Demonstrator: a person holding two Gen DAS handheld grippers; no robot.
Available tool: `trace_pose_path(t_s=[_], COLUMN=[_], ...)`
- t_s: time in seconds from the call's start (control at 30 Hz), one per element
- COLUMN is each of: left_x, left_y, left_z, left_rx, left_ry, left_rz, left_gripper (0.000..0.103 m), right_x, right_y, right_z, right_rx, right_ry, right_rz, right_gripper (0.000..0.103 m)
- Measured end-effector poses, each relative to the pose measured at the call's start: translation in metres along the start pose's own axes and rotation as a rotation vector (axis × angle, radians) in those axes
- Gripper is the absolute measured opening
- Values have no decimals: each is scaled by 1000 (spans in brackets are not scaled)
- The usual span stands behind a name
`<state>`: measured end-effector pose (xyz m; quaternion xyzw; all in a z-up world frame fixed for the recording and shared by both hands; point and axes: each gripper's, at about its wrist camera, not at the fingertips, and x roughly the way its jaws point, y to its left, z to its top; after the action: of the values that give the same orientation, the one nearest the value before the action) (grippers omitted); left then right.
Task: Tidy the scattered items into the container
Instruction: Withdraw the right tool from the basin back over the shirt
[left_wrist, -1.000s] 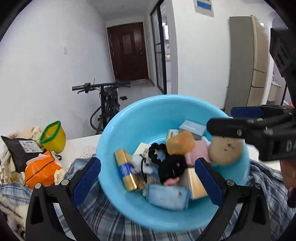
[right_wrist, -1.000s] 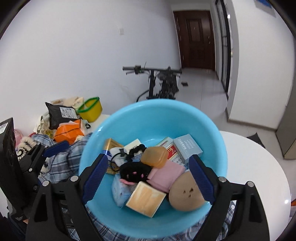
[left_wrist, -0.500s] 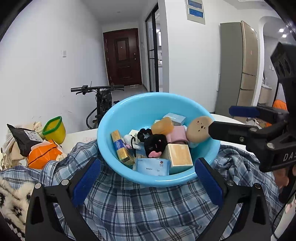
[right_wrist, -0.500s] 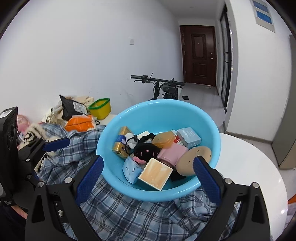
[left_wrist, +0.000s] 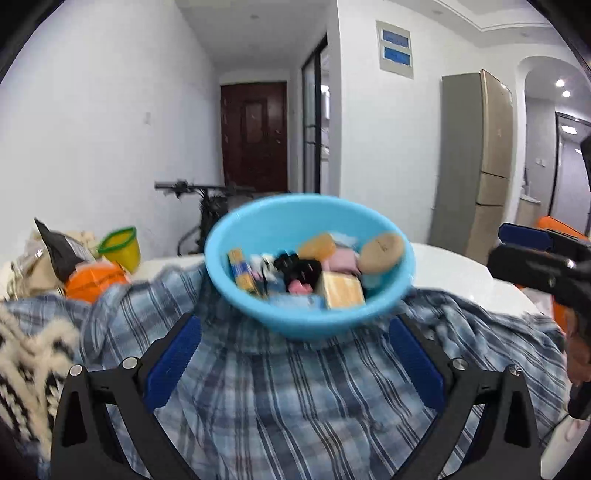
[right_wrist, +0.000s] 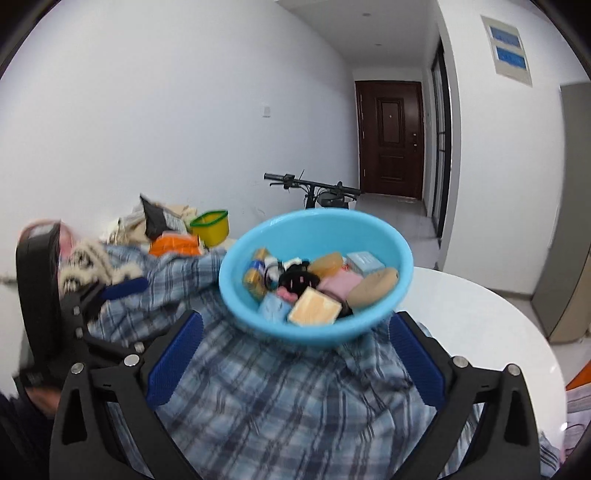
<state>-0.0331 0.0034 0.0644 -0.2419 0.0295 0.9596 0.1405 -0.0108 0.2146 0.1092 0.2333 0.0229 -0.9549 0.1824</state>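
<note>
A light blue basin (left_wrist: 295, 321) sits on a blue plaid shirt (left_wrist: 295, 398) on the white table; it also shows in the right wrist view (right_wrist: 314, 330). It holds several small items: a tan box (left_wrist: 341, 291), a pink block (left_wrist: 341, 264), a brown round cookie-like piece (left_wrist: 380, 247), a black hair tie (left_wrist: 295, 264) and a gold-blue packet (left_wrist: 240, 271). My left gripper (left_wrist: 293, 362) is open and empty, pulled back from the basin. My right gripper (right_wrist: 295, 360) is open and empty too, also in front of the basin.
At the left lie a knitted black-and-white cloth (left_wrist: 26, 354), an orange bag (left_wrist: 96, 280), a black pouch (left_wrist: 61, 251) and a yellow-green cup (left_wrist: 120, 245). Bare white table (right_wrist: 472, 317) shows at the right. A bicycle (right_wrist: 321, 192) stands behind.
Both grippers have drawn back and away from the basin, so it looks smaller and farther. The basin and its contents stay in place on the shirt.
</note>
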Motion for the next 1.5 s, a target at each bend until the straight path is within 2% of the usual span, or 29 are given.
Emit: trace_pose_path(t_s=[0.1, 0.17, 0.33, 0.47, 0.63, 0.77, 0.83, 1.0, 1.1, 1.23, 1.5], left_x=[-12, -19, -21, -13, -15, -18, -20, -25, -23, -19, -12], left_y=[-5, -6, -6, -8, -5, 2, 7, 11, 3, 1, 3], left_z=[-13, -21, -43, -46, -53, -59, -60, -63, -65, -70, -85], left_rx=[24, 33, 0, 9, -3, -42, -72, -92, -43, -42, -73], left_ry=[6, 6, 11, 6, -101, -174, -203, -251, -260, -250, -223], left_rz=[2, 5, 15, 35, 89, 145, 150, 130, 169, 161, 157], left_gripper=[103, 103, 103, 103, 103, 103, 103, 103, 103, 103, 103], right_x=[-13, -21, -28, -24, -26, -37, -40, -36, -35, -31, -24], right_y=[1, -4, -21, -27, -20, -20, -16, -1, 2, 9, 16], right_z=[-23, -38, -63, -73, -79, -90, -93, -98, -106, -111, -111], right_rx=[-11, 27, 136, 166, 91, 104, 92, 51, 75, 34, 11], right_ry=[-10, -40, -65, -91, -206, -349, -384, -348, -334, -350, -349], right_rz=[-43, -89, -94, -133, -180, -93, -97, -129, -131, -193, -210], right_gripper=[100, 100, 100, 100, 100, 103, 103, 103, 103, 103, 103])
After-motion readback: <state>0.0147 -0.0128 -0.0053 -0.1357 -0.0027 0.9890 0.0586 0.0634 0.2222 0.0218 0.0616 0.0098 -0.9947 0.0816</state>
